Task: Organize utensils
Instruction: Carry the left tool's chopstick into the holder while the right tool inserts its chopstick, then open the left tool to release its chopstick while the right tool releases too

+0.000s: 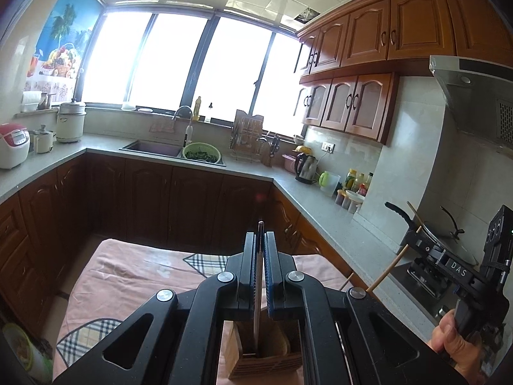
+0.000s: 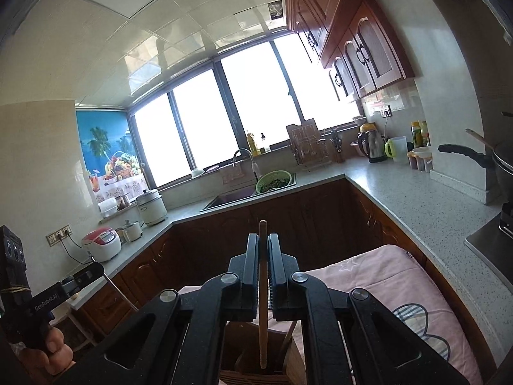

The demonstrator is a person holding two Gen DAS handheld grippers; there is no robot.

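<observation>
Your left gripper point(image 1: 260, 240) has its jaws clamped on a thin metal utensil point(image 1: 258, 285) that stands upright, its lower end down inside the wooden utensil holder point(image 1: 256, 353) directly beneath; whether it is a knife or a flat handle you cannot tell from this angle. Your right gripper point(image 2: 263, 242) has its jaws pressed together on a wooden chopstick point(image 2: 263, 288), also upright, with its lower end reaching into the same holder point(image 2: 253, 353), where another wooden stick point(image 2: 288, 337) leans against the inner wall. The holder sits on a pink cloth point(image 1: 138, 266) with plaid patches that covers the tabletop. In the left wrist view your right hand point(image 1: 452, 340) and its gripper appear at the right edge, with wooden chopsticks point(image 1: 389, 268) slanting from its jaws. Across the kitchen, a green colander point(image 1: 201, 153) of greens sits at the sink point(image 1: 150, 147) under the bright window.
</observation>
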